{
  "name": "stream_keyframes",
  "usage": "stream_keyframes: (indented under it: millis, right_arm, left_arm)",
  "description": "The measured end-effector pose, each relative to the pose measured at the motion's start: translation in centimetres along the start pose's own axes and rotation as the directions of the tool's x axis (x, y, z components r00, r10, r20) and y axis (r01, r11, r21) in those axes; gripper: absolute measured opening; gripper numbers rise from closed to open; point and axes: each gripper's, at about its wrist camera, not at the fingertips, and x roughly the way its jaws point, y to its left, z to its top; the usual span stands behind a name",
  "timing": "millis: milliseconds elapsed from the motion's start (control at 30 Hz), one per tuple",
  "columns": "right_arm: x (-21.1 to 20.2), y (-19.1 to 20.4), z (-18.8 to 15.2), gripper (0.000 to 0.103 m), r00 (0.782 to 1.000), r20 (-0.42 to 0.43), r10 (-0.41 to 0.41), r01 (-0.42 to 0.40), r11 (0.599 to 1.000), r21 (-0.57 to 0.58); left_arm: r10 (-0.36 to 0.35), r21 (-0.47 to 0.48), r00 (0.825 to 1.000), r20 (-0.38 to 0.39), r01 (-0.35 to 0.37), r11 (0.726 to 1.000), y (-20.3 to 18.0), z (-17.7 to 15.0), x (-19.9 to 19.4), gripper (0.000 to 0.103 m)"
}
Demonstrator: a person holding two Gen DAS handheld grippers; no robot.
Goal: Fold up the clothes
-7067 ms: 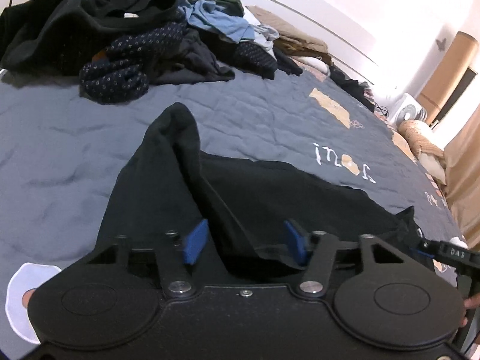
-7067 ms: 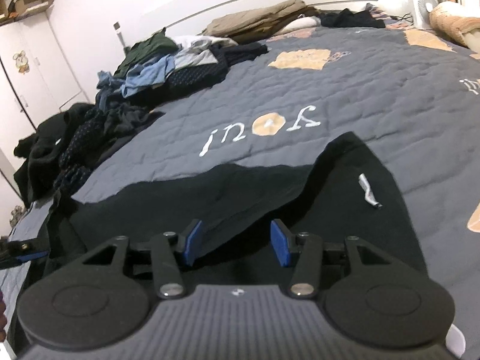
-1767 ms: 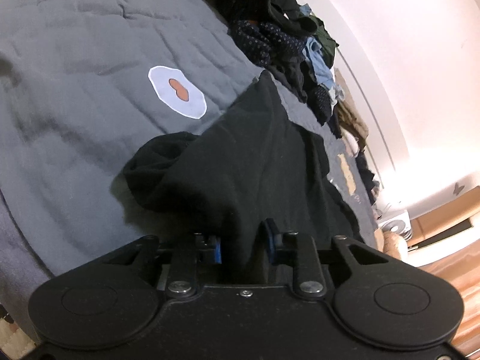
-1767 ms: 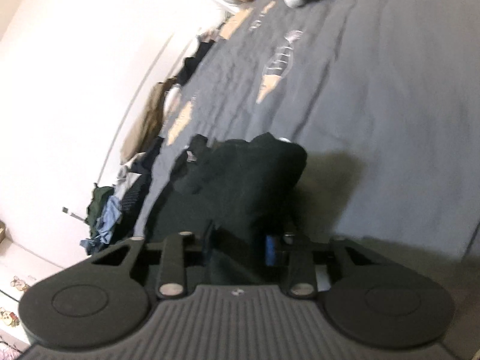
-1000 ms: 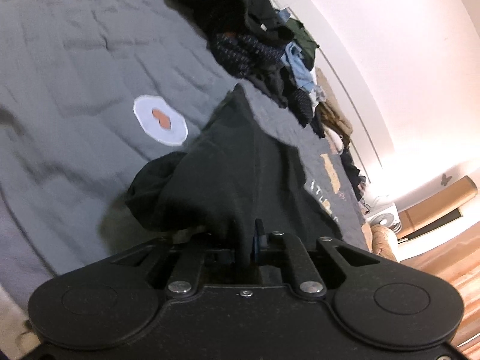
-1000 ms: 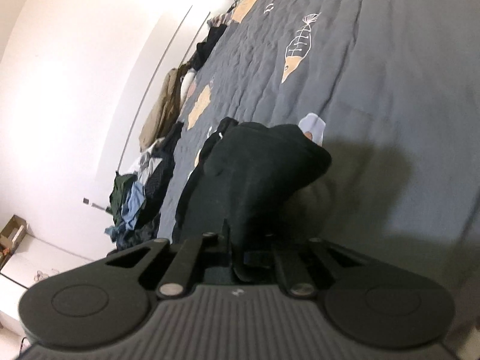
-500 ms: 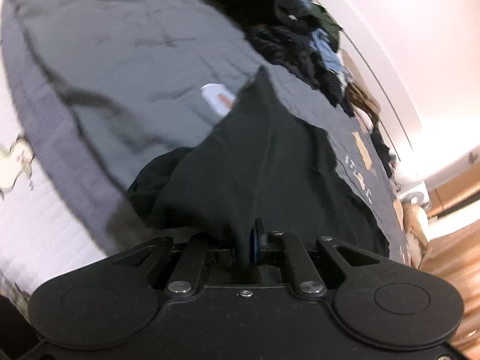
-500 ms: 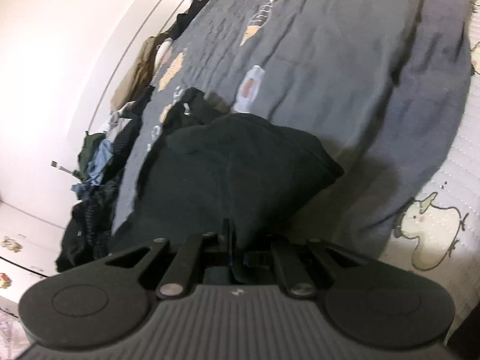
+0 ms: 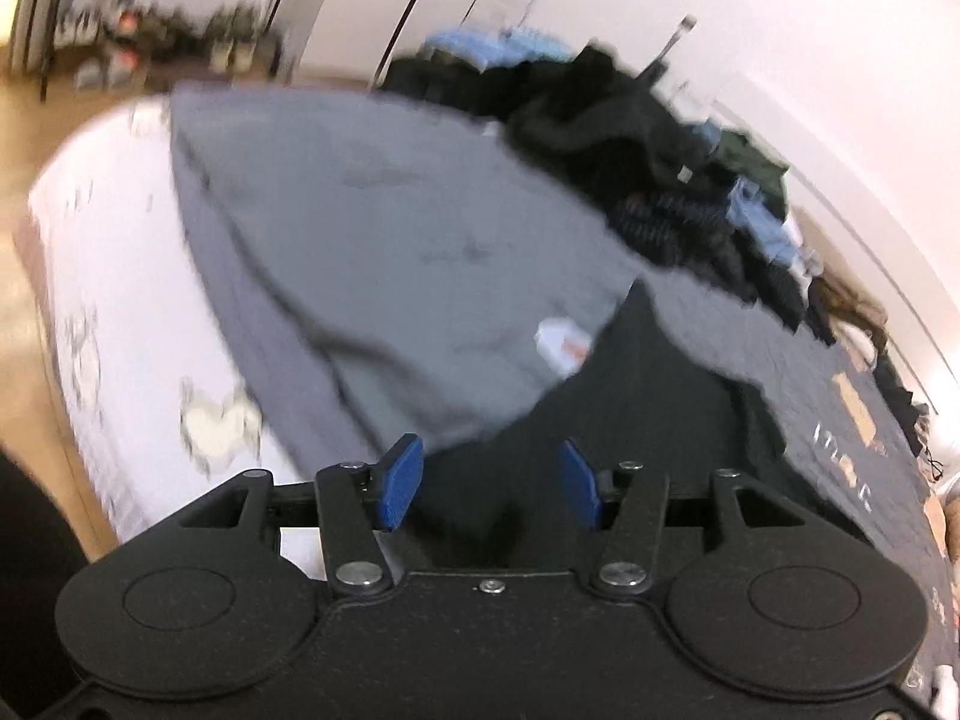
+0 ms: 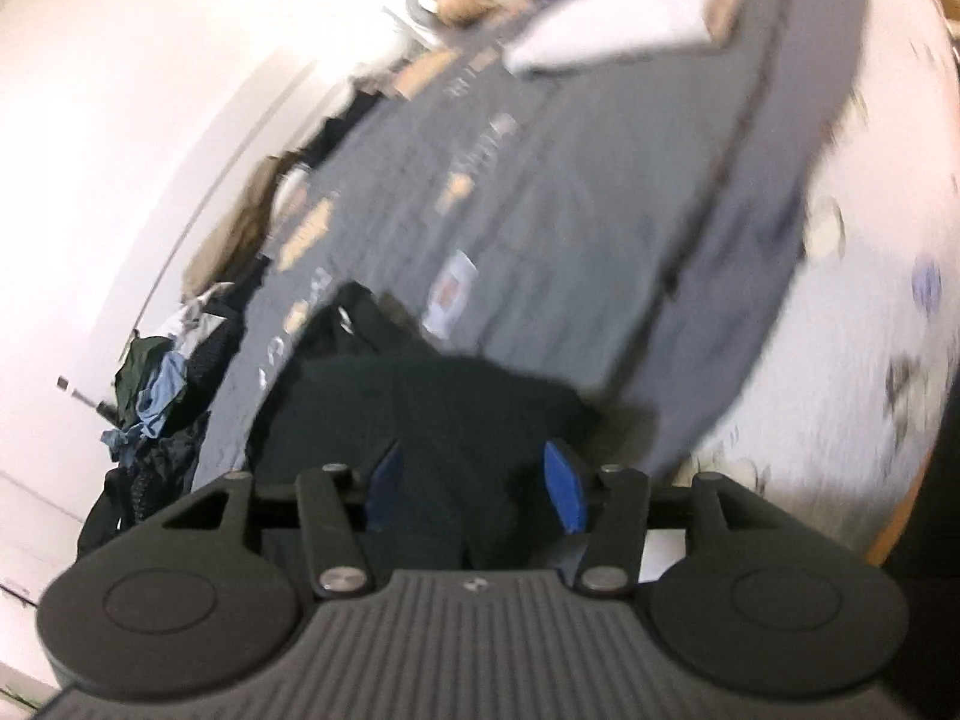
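A black garment (image 9: 648,414) lies on the grey quilt (image 9: 384,252) near the bed's front edge. My left gripper (image 9: 491,483) hangs over its near hem. Its jaws are opening, and the blue pads (image 9: 401,480) stand clear of the dark cloth that shows between them. In the right wrist view the same black garment (image 10: 432,402) lies bunched close in. My right gripper (image 10: 474,483) is over it, jaws opening too. Black cloth lies between its blue pads (image 10: 564,483) without being pinched. Both views are motion-blurred.
A heap of dark and blue clothes (image 9: 672,180) sits at the far side of the bed, seen also as clothes (image 10: 156,402) at left. White patterned sheet (image 9: 102,360) covers the bed's side. Tan folded clothes (image 10: 240,222) lie by the wall, a pillow (image 10: 606,30) far off.
Both grippers were shut on the black garment and now stand open, the cloth dropped from their pads. Both have lifted and pulled back toward the bed's edge.
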Motion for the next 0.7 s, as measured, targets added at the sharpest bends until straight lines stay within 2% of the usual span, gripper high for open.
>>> stream_keyframes:
  millis: [100,200,300,333,400,467,567,700]
  right_arm:
    - [0.1,2.0,2.3,0.052,0.997,0.055,0.052,-0.044,0.989,-0.143]
    - [1.3,4.6,4.6,0.052,0.993,0.067,0.093,-0.069,0.953,-0.295]
    - [3.6,7.3,6.7,0.052,0.990,0.047,0.135,-0.103,0.900,-0.424]
    - [4.7,7.9,7.4,0.052,0.989,0.023,0.148,-0.122,0.887,-0.446]
    - [6.8,9.0,8.8,0.052,0.984,-0.042,0.171,-0.170,0.859,-0.482]
    - [9.1,9.9,10.0,0.052,0.980,-0.095,0.174,-0.198,0.832,-0.517]
    - [12.3,11.3,10.9,0.052,0.976,-0.154,0.157,-0.218,0.781,-0.586]
    - [16.0,12.1,11.4,0.052,0.968,-0.202,0.151,-0.247,0.730,-0.638]
  left_arm:
    - [-0.054,0.077,0.998,0.023,0.052,0.996,-1.3,1.1,-0.5,0.052]
    - [-0.132,0.161,0.991,0.026,0.126,0.979,-3.0,1.6,-0.2,0.052]
    - [-0.257,0.218,0.966,0.023,0.246,0.944,-4.7,1.3,0.4,0.055]
    - [-0.298,0.236,0.954,0.020,0.285,0.929,-5.3,1.2,0.7,0.061]
    - [-0.379,0.270,0.925,0.008,0.363,0.892,-6.4,1.0,1.2,0.064]
    - [-0.467,0.278,0.883,-0.050,0.462,0.842,-7.8,0.8,2.6,0.064]
    - [-0.500,0.332,0.855,-0.141,0.516,0.789,-10.9,0.1,4.9,0.064]
    - [-0.530,0.440,0.832,-0.165,0.543,0.715,-15.1,-0.2,7.0,0.064]
